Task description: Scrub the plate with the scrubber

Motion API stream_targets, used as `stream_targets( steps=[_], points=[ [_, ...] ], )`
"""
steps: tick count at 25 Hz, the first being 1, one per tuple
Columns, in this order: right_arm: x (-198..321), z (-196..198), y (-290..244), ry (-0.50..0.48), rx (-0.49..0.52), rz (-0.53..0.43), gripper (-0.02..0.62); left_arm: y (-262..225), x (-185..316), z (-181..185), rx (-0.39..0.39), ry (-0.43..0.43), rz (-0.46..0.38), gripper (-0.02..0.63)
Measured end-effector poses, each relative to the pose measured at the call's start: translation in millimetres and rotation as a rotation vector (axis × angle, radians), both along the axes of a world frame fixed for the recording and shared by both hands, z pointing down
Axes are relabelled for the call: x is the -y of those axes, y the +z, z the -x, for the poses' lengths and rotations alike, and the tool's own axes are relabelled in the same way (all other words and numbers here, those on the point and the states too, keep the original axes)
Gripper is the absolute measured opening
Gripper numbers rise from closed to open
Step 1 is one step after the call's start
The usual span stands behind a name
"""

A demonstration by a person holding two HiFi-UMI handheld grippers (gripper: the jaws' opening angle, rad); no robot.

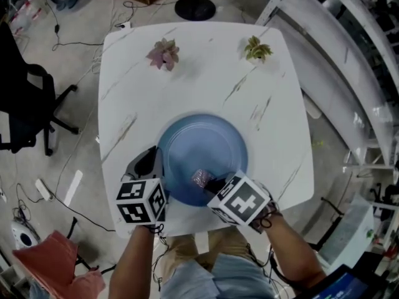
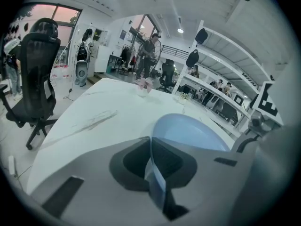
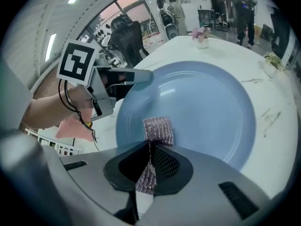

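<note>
The right gripper (image 3: 149, 160) has its jaws clamped shut on the scrubber (image 3: 158, 130), a small glittery mesh pad whose free end lies against the near part of the blue plate (image 3: 202, 98). The left gripper (image 2: 153, 171) pinches the plate's near-left rim between its closed jaws. The plate sits on the near half of the white table (image 1: 206, 73), with two small plants (image 1: 163, 53) at the far edge. Scrubbing looks to be in hand. The next move calls for pressed strokes far and right across the plate, with a firm left grip against sliding.
</note>
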State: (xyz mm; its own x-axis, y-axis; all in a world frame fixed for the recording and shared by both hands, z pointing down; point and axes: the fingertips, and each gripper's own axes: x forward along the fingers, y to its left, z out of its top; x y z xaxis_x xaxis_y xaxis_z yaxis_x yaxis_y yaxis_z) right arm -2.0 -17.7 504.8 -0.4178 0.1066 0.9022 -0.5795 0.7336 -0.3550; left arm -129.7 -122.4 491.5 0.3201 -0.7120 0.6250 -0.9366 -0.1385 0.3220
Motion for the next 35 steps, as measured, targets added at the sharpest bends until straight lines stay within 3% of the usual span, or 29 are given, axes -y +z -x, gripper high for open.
stream_targets(
  steps=[11,19,25,35],
  points=[
    [41.8,-38.3,-0.4,0.152,-0.049,-0.068,0.037,-0.1,0.6,-2.9,0.020,0.014,0.013,0.017],
    [90.3,-52.7,-1.7,0.212,-0.026,-0.100,0.037,-0.8,0.3,-3.7,0.010,0.010,0.018,0.017],
    [123.5,-46.6,-2.5,0.185,-0.019,-0.111,0.037,-1.9,-0.8,-6.0,-0.006,0.013,0.029,0.017],
    [142.2,5.0,-1.8,0.061,0.012,-0.090,0.037,-0.3,-0.2,-6.4,-0.031,-0.005,0.047,0.017]
  ],
)
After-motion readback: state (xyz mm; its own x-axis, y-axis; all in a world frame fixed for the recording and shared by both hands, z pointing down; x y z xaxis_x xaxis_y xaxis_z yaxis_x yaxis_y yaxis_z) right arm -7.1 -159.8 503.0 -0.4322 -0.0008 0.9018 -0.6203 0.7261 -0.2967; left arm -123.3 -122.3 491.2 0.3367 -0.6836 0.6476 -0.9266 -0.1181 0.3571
